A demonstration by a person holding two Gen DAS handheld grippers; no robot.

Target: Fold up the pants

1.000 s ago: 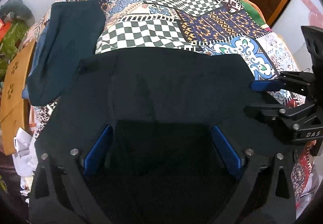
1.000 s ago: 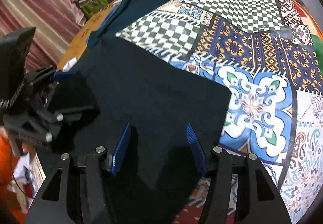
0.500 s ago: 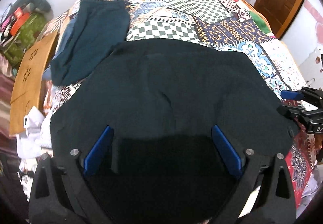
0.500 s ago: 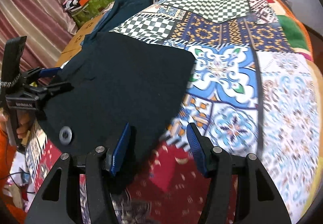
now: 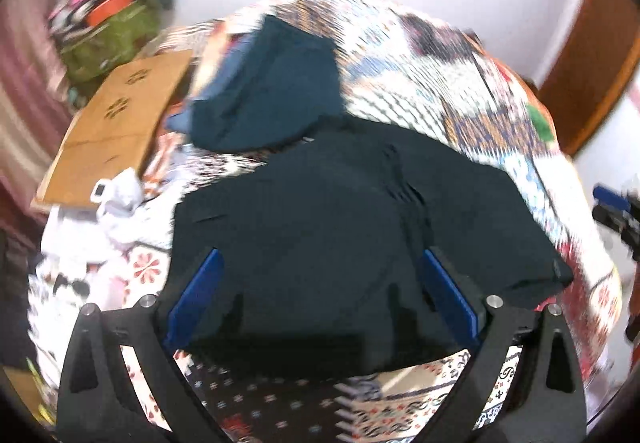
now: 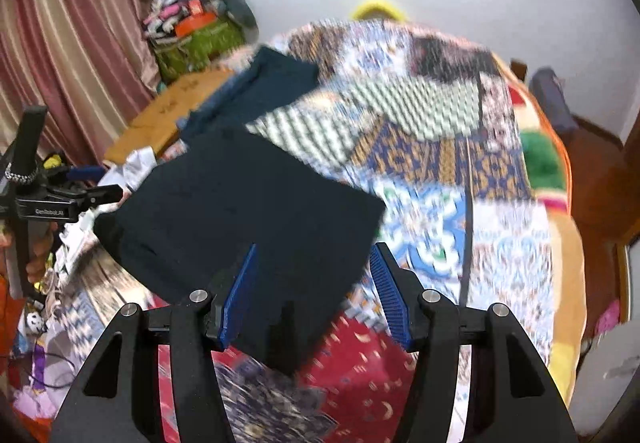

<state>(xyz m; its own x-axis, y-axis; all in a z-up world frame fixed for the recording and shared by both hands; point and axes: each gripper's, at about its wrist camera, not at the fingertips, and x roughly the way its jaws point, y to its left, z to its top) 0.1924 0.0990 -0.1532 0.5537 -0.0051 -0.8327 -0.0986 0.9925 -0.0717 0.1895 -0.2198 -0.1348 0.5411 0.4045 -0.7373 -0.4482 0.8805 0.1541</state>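
While both hang free: fold laid.
Pants: flat black folded fabric pants point(image 5: 344, 243) near patchwork-quilt bed point(image 6: 440, 171) front edge.
Fingers: my left gripper point(image 5: 320, 299), right gripper point(image 6: 316, 295) spread wide, empty.
Next: regrip an edge, I judge.

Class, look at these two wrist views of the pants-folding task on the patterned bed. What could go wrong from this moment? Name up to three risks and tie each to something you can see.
1. The black pants lie at the bed's near edge, one corner over the red patch; they could slide off.
2. The teal garment touches their far edge, so a fold may catch it.
3. Both the left tool and right tool are open, holding nothing; the folded layers may spring apart.
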